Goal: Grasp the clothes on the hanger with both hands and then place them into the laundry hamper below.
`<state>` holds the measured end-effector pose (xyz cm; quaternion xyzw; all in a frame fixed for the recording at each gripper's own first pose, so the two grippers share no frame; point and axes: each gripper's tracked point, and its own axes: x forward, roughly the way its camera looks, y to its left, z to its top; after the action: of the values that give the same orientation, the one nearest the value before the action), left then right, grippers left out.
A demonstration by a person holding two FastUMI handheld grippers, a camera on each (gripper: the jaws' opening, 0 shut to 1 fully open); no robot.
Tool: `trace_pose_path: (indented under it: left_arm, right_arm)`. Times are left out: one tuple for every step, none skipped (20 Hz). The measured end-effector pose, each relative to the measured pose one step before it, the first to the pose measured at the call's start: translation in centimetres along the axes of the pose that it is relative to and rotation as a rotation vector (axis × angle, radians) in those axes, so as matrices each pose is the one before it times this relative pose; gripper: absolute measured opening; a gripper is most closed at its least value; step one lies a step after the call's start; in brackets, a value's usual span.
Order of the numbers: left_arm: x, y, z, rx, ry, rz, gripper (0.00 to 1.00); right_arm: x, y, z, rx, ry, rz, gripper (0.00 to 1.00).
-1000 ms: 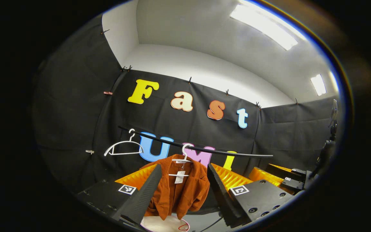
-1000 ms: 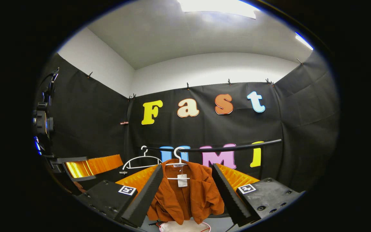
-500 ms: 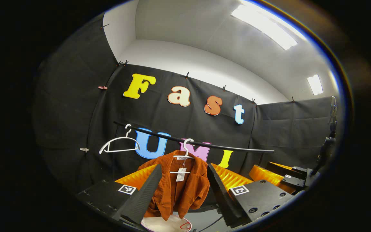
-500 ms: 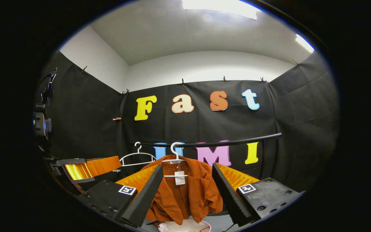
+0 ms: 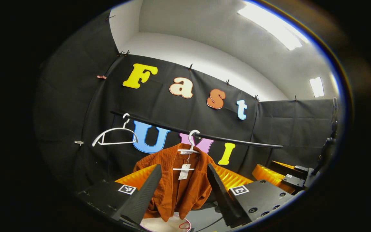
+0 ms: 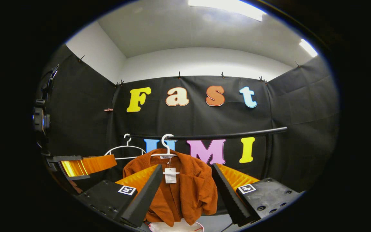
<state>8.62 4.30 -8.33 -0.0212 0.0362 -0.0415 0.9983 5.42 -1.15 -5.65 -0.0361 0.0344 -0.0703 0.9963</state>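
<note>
The booth is lined with black cloth (image 6: 85, 122) pinned up by small clips, with a white wall (image 6: 201, 61) above it and bright ceiling light panels (image 5: 272, 25) overhead. A black rail (image 6: 224, 134) runs across in front of the cloth. On it hangs a white hanger (image 6: 165, 151) carrying the rust-orange garment (image 6: 185, 190), open at the front, with a white tag (image 6: 170, 176) dangling at its neck; an empty white hanger (image 5: 114, 137) hangs on the rail well to the side. Directly beneath the garment's hem sits the pale rim of the laundry hamper (image 6: 175, 226), on a grey floor (image 5: 204, 219). In the left gripper view the left gripper (image 5: 181, 190) has its fingers spread wide, the garment showing between them, not touched. In the right gripper view the right gripper (image 6: 185, 190) likewise has its fingers wide apart, framing the garment without contact. The right gripper also shows at the right edge of the left gripper view, and the left gripper at the left edge of the right gripper view.
</note>
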Motion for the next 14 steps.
trace_pose_path:
  left_arm:
    - [1.112,0.307,-0.484,0.00585,-0.007,0.01364,0.9]
    - [0.999,0.407,-0.455,0.00742,-0.00665,0.01948,0.9]
    - [1.073,0.36,-0.58,0.00451,-0.00984,0.02453,0.9]
    - [1.051,0.318,-0.628,0.00203,-0.00173,0.02165,0.9]
    - [1.077,0.161,-0.847,-0.00103,-0.00045,0.01828,0.9]
    - [1.025,0.35,-0.688,-0.00243,-0.0006,0.02422,0.9]
    - [0.862,0.435,-0.762,-0.00328,-0.00485,0.02877,0.9]
    - [0.781,0.435,-0.617,-0.00234,-0.00388,0.02901,0.9]
    - [0.765,0.493,-0.654,-0.00289,-0.00976,0.03083,0.9]
    - [0.559,0.523,-0.616,-0.00106,-0.00725,0.03156,0.9]
    - [0.777,0.326,-0.838,0.001,0.00458,0.02229,0.9]
    - [0.707,0.085,-1.019,0.00412,0.01891,0.01174,0.9]
    - [0.839,0.051,-0.906,0.00583,0.01503,0.00601,0.9]
    - [0.709,-0.028,-0.686,0.00811,0.01075,0.00284,0.9]
  right_arm:
    - [1.324,-0.176,-0.928,-0.00446,0.0061,0.01018,0.98]
    - [1.206,-0.056,-0.805,0.00018,-0.00117,0.01375,0.99]
    - [1.618,-0.05,-0.79,0.00948,-0.0001,0.0166,0.99]
    - [1.369,0.006,-1.1,0.01148,0.0083,0.02,1.0]
    - [1.203,-0.215,-1.124,0.01046,0.00713,0.01764,1.0]
    - [1.266,-0.316,-0.902,0.00673,0.00787,0.00967,0.99]
    - [1.247,-0.23,-1.047,0.00438,0.01141,0.01442,0.99]
    - [0.934,-0.046,-0.902,0.00241,0.00545,0.01627,0.99]
    - [0.995,-0.249,-0.641,0.00014,-0.00045,0.01375,0.96]
    - [1.056,-0.319,-0.547,-0.00084,-0.00051,0.01124,0.99]
    - [0.883,-0.305,-0.661,0.00226,0.00172,0.00914,0.99]
    - [0.607,-0.296,-0.852,0.00649,0.00614,0.00599,0.99]
    - [0.739,-0.133,-0.699,0.01084,0.0101,0.00984,0.99]
    - [0.763,0.083,-0.569,0.01081,0.01058,0.01334,0.99]
